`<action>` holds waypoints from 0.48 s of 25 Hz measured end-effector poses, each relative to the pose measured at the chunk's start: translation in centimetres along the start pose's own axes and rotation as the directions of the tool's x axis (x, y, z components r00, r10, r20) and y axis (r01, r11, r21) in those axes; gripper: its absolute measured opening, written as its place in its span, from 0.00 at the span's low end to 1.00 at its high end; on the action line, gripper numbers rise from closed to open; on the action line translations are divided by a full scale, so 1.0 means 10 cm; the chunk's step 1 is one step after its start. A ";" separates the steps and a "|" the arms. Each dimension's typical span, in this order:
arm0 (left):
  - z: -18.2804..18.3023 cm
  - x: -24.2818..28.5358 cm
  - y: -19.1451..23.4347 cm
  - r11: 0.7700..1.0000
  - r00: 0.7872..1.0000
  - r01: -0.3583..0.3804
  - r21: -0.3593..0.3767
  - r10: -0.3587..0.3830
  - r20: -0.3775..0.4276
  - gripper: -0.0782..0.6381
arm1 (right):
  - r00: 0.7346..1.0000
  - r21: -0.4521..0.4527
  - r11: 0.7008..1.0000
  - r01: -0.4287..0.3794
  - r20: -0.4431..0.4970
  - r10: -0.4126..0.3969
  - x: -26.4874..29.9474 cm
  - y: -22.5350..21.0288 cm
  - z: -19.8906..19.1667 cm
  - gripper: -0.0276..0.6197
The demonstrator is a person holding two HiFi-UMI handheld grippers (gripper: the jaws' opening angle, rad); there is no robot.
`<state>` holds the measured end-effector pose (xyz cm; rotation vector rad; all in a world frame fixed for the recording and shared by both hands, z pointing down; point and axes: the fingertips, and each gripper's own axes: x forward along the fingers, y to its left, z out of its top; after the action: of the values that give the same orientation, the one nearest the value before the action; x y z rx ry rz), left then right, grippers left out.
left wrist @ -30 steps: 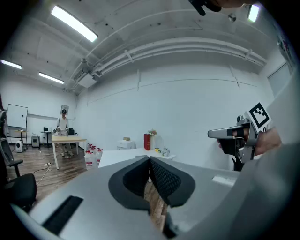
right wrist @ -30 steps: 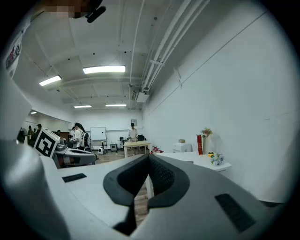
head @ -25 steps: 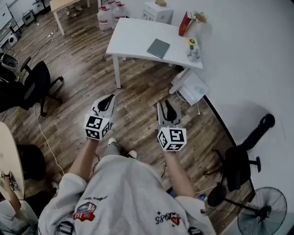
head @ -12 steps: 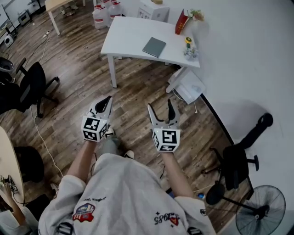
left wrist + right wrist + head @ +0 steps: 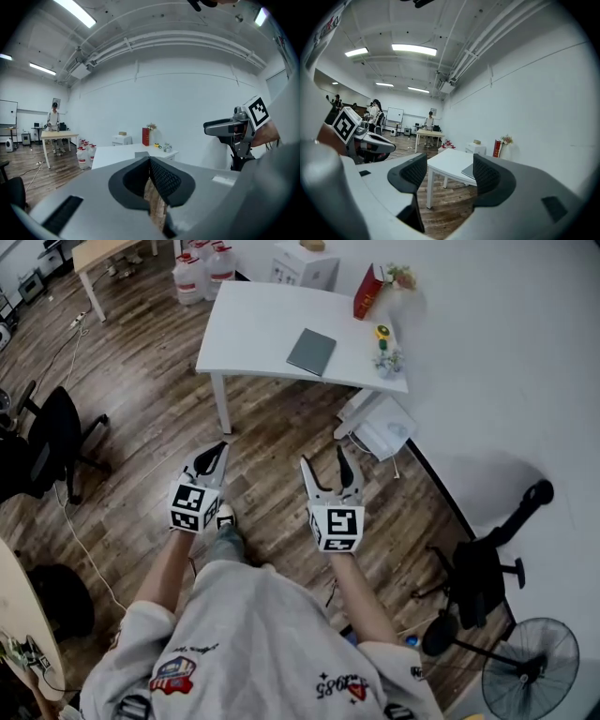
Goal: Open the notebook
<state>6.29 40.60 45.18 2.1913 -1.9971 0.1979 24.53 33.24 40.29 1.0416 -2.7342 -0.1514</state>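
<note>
Black jaws of the left hand-held gripper (image 5: 217, 450) are pressed together, empty, above the wooden floor (image 5: 141, 390). Well ahead, the grey notebook (image 5: 311, 352) lies closed on the white tabletop (image 5: 248, 329). Beside it, the right hand-held gripper (image 5: 324, 463) stands wide, its jaws closing on nothing.

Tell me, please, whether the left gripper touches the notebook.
Apart. The head view shows the left gripper over the floor, short of the notebook on the table.
</note>
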 end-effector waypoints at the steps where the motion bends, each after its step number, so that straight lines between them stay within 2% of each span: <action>1: 0.03 0.11 0.12 1.000 1.000 0.013 0.000 -0.013 0.003 0.12 | 1.000 -0.004 1.000 0.008 -0.010 -0.008 0.15 -0.02 0.02 0.50; 5: 0.23 0.55 0.61 0.995 0.996 0.093 0.022 -0.094 0.010 0.12 | 0.997 -0.013 0.998 0.054 -0.061 -0.055 0.78 -0.10 0.13 0.48; 10: 0.40 1.04 1.40 0.995 0.995 0.102 -0.020 -0.102 0.000 0.12 | 0.992 -0.035 0.994 0.100 -0.080 -0.103 1.49 -0.10 0.27 0.47; 12: 0.43 1.17 1.57 0.991 0.991 0.131 -0.006 -0.131 -0.010 0.12 | 0.989 -0.038 0.993 0.115 -0.092 -0.118 1.71 -0.06 0.27 0.46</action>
<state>-8.32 26.92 44.01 2.3028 -1.8380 0.1854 11.84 21.39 40.25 1.1694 -2.5789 -0.1607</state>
